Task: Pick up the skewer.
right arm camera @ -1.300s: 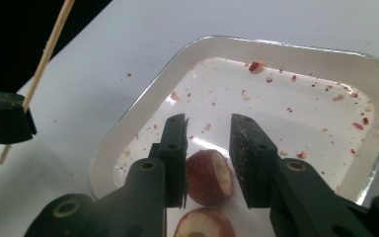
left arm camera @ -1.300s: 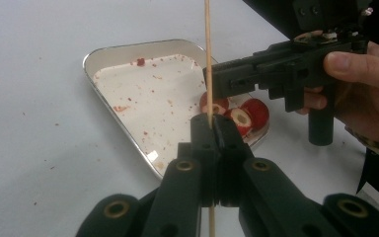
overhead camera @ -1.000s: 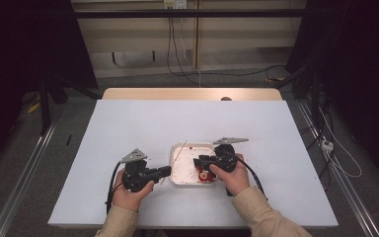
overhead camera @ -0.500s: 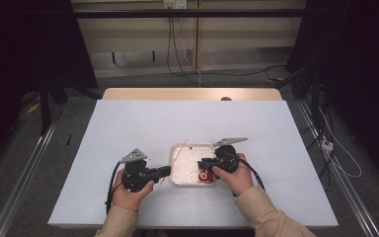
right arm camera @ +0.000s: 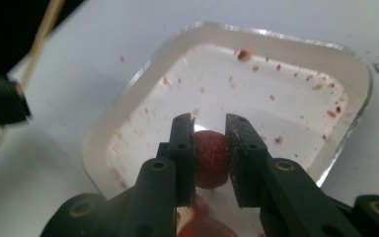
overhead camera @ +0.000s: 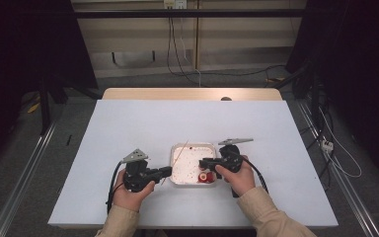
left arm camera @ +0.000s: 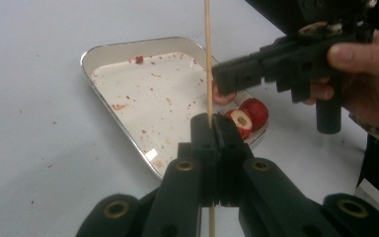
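Over the white table [overhead camera: 128,128], the biggest risk I see is at the tray [overhead camera: 177,148]: it is a light, shallow metal pan sitting free near my edge, and if I lift my right gripper [overhead camera: 203,163] at a slant the fruit could drag on the rim and shove or tip the whole pan. My right gripper's jaws have just been closing, and in the right gripper view they now clamp a red fruit piece [right arm camera: 210,158] between the pads, low over the tray floor. That piece looks soft and wet; I judge that too hard a squeeze would crush it, and too light a one would let it slide out on the way up.

Next in size is the skewer [left arm camera: 208,59]. My left gripper [overhead camera: 167,171] is closed tight on the thin wooden stick, just left of the tray, with most of its length poking up beyond the jaws. Bringing fruit and stick together off-line could bend or snap it, or make it twist in my grip.

Inside the tray, the floor is smeared with red juice and small crumbs [left arm camera: 153,74]. Two more fruit halves [left arm camera: 249,116] lie in the near right corner, one showing its pale hollow core; a careless lift could knock them over the rim.
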A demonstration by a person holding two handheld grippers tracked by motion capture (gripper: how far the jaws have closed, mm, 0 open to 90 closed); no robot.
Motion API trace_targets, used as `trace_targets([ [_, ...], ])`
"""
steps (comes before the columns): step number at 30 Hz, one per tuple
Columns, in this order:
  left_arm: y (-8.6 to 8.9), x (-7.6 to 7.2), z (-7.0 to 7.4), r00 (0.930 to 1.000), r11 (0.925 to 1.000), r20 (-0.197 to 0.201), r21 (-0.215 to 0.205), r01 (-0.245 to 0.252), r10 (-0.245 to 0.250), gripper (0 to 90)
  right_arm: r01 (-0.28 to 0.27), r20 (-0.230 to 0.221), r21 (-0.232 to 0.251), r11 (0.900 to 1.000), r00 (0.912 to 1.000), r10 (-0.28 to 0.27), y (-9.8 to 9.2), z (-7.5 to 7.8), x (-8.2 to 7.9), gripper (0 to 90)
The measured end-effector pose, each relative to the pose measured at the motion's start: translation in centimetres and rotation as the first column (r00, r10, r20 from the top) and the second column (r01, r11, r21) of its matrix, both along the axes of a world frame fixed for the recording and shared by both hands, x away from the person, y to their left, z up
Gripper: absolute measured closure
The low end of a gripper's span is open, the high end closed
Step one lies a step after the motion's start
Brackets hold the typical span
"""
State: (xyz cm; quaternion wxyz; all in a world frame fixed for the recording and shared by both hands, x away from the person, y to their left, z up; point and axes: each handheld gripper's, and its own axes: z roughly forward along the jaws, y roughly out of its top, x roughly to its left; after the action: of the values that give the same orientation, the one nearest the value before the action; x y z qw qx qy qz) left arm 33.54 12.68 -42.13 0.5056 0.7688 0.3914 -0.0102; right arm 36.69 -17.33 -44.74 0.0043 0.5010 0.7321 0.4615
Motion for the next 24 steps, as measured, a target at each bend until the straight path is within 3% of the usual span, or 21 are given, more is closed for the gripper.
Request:
trace_targets([
  [1,-0.1,0.0,0.0,1.0000,1.0000,-0.002,-0.001,0.003,-0.003,89.1,0.024,-0.010,0.047,0.999,0.9997,-0.024,-0.4,0.2,0.1,74.5],
  [2,-0.1,-0.1,0.0,1.0000,1.0000,-0.003,-0.002,0.005,-0.005,89.1,0.073,-0.018,0.120,0.990,0.9973,-0.071,-1.0,0.7,0.3,74.6],
  [3,-0.2,-0.1,0.0,0.9999,0.9999,-0.005,-0.002,0.012,-0.012,89.1,0.094,-0.023,0.152,0.984,0.9955,-0.092,-1.3,1.0,0.4,74.6],
  [4,-0.3,-0.2,0.0,0.9998,0.9998,-0.003,0.004,0.019,-0.019,89.1,0.094,-0.023,0.152,0.984,0.9955,-0.092,-1.3,1.0,0.4,74.6],
  [6,-0.6,-0.3,0.0,0.9996,0.9996,-0.009,-0.004,0.027,-0.027,89.1,0.136,-0.017,0.211,0.968,0.9906,-0.135,-2.0,1.9,0.6,74.6],
  [7,-0.8,-0.4,0.0,0.9994,0.9995,-0.009,0.000,0.033,-0.033,89.1,0.136,-0.017,0.211,0.968,0.9906,-0.135,-2.0,1.9,0.6,74.6],
  [9,-1.2,-0.5,-0.1,0.9986,0.9988,-0.019,-0.004,0.049,-0.049,89.1,0.165,-0.008,0.254,0.953,0.9857,-0.169,-2.5,2.6,0.6,74.6],
  [10,-1.5,-0.6,-0.1,0.9981,0.9983,-0.024,-0.007,0.057,-0.057,89.1,0.165,-0.008,0.254,0.953,0.9857,-0.169,-2.5,2.6,0.6,74.6],
  [14,-2.5,-1.1,-0.2,0.9954,0.9957,-0.027,-0.001,0.092,-0.092,89.1,0.189,-0.013,0.315,0.930,0.9807,-0.195,-2.7,3.3,0.5,74.6],
  [17,-3.2,-1.4,-0.2,0.9938,0.9940,-0.025,0.009,0.109,-0.108,89.1,0.196,-0.015,0.343,0.919,0.9791,-0.203,-2.8,3.7,0.4,74.6],
  [21,-3.6,-1.5,-0.4,0.9929,0.9932,-0.030,0.014,0.115,-0.115,89.1,0.191,-0.012,0.372,0.908,0.9796,-0.201,-2.7,4.1,0.2,74.6],
  [24,-3.6,-1.4,-0.4,0.9933,0.9933,-0.029,0.023,0.113,-0.112,89.1,0.183,-0.014,0.381,0.906,0.9812,-0.193,-2.6,4.2,0.1,74.6],
])
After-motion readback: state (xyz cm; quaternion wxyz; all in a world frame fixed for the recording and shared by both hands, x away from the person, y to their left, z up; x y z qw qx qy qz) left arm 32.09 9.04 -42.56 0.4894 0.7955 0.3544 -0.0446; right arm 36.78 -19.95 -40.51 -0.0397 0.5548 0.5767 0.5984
